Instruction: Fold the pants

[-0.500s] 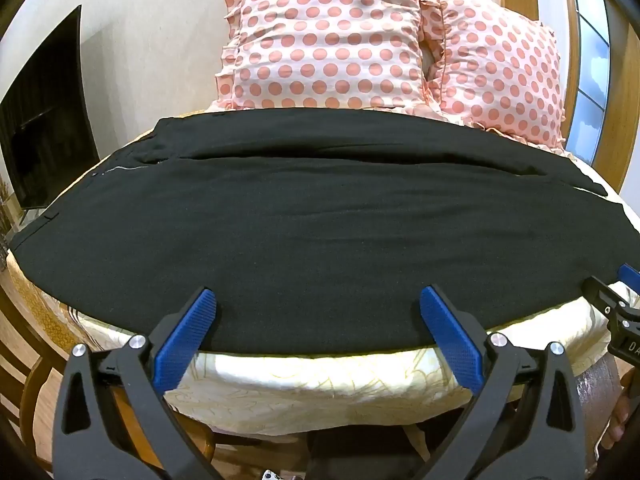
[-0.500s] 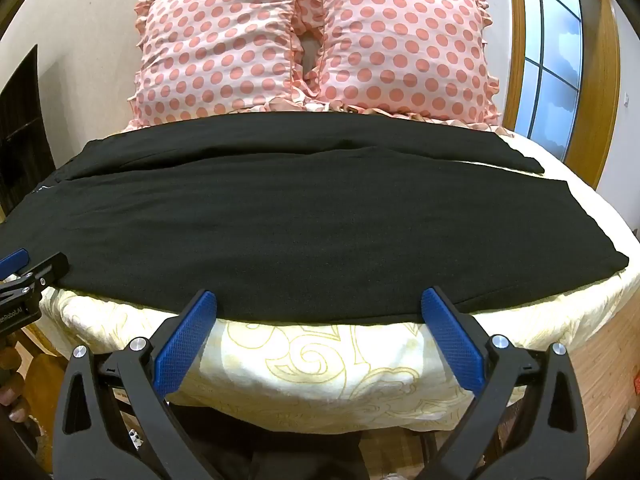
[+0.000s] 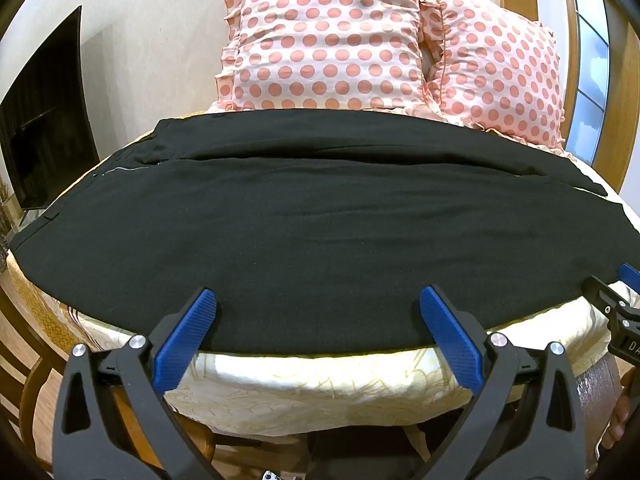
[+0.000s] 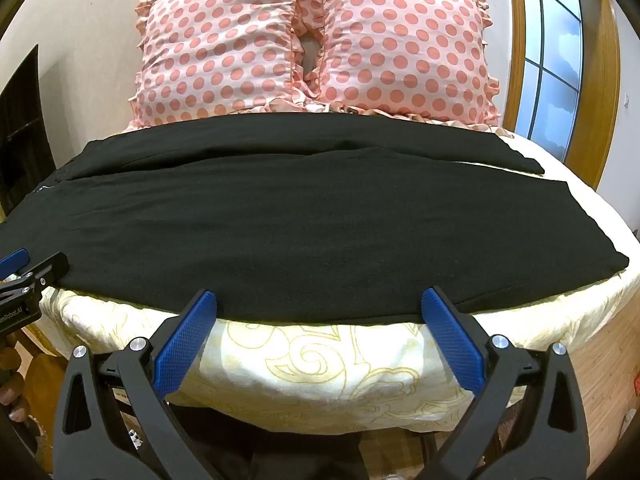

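Black pants (image 3: pixel 312 236) lie spread flat across a bed (image 3: pixel 320 384), waistband out beyond the left gripper's outer jaw and leg hems out beyond the right gripper's outer jaw, with one leg lapped partly over the other on the far side. The left gripper (image 3: pixel 318 320) hangs at the near edge of the cloth, jaws wide apart and empty, the blue pads tipped down so their tips sit at the hemline and the fabric begins just ahead of them. The right gripper (image 4: pixel 318 318) mirrors it further along the same edge, jaws likewise spread with nothing between them. Each tool shows at the margin of the other's view, just outside the jaws.

By the look of it, the fold has not begun: this is the approach, both tools lined up on the near long edge. The next move probably calls for each pair of jaws to dip, pinch that edge, then lift and carry it away towards the two spotted pillows (image 4: pixel 316 44) propped well ahead of the jaws, so near leg meets far leg evenly.

No container appears in either view; only the patterned bedcover carries the garment.
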